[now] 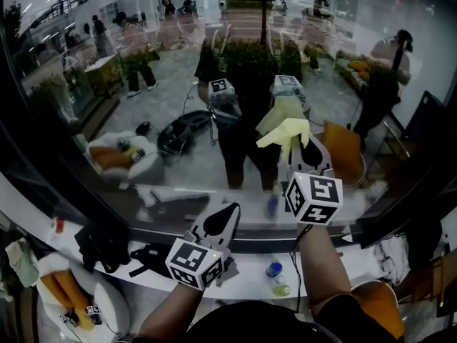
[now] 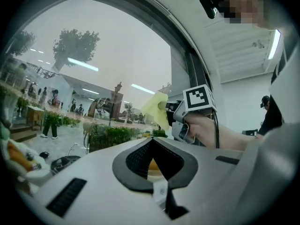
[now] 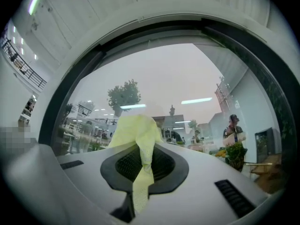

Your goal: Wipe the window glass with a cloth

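Note:
The window glass (image 1: pixel 143 63) fills the view ahead and mirrors the room. A pale yellow cloth (image 1: pixel 285 129) is pressed up near the glass, and my right gripper (image 1: pixel 298 143) is shut on it. In the right gripper view the cloth (image 3: pixel 139 135) bunches over the jaw tips and hangs down between them, with the glass (image 3: pixel 164 74) just beyond. My left gripper (image 1: pixel 226 216) is lower and to the left, near the sill, shut with nothing in it. The left gripper view shows its closed jaws (image 2: pixel 153 146), and the cloth (image 2: pixel 157 108) in the right gripper (image 2: pixel 174 112) up ahead.
A dark window frame bar (image 1: pixel 285 240) runs along the bottom of the glass above a white sill (image 1: pixel 243 281). A small blue-capped bottle (image 1: pixel 274 269) and a black object (image 1: pixel 103 241) lie on the sill. A stuffed toy (image 1: pixel 64 288) sits at lower left.

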Motion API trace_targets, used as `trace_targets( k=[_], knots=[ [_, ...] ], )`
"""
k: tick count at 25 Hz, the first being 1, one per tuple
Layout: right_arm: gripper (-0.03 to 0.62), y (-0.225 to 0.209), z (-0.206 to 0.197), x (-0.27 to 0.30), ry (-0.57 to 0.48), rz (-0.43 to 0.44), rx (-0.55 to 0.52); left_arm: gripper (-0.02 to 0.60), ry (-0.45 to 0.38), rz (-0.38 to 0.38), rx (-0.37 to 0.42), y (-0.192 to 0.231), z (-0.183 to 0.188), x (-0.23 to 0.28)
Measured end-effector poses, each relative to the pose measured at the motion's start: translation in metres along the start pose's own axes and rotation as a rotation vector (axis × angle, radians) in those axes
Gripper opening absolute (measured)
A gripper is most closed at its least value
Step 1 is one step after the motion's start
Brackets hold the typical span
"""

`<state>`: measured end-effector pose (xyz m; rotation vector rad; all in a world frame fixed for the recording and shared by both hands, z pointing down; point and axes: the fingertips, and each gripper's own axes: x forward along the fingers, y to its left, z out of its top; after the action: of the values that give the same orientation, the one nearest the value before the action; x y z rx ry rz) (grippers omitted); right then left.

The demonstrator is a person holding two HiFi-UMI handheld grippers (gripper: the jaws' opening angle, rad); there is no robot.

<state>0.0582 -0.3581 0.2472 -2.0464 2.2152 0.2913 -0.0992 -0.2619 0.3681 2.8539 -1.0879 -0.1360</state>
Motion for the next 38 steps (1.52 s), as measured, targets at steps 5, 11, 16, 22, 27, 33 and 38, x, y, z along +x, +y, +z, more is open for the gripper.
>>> trace_targets(
  k=[5,11,16,22,27,33,38],
  knots=[
    [0.038,0.076,-0.003,0.02,-0.003,0.028,-0.021,0.0,0.0,0.024,0.002,0.051,-0.003,-0.045],
    [0.038,0.145,-0.008,0.038,-0.003,0.065,-0.012,0.0,0.004,0.074,-0.019,0.096,-0.004,-0.087],
    [0.038,0.158,-0.011,0.041,-0.005,0.107,0.006,0.0,0.02,0.113,-0.012,0.094,-0.004,-0.092],
    [0.038,0.228,-0.03,0.056,0.018,0.192,0.03,0.0,0.019,0.167,-0.007,0.127,-0.011,-0.128],
    [0.038,0.278,-0.039,0.069,0.031,0.255,0.013,0.0,0.007,0.212,-0.013,0.149,-0.009,-0.152],
    [0.038,0.293,-0.044,0.073,0.038,0.281,0.021,0.0,-0.013,0.247,-0.035,0.16,-0.009,-0.161],
    [0.038,0.295,-0.043,0.072,0.045,0.287,0.009,0.0,-0.018,0.232,-0.046,0.156,-0.006,-0.157]
  ],
)
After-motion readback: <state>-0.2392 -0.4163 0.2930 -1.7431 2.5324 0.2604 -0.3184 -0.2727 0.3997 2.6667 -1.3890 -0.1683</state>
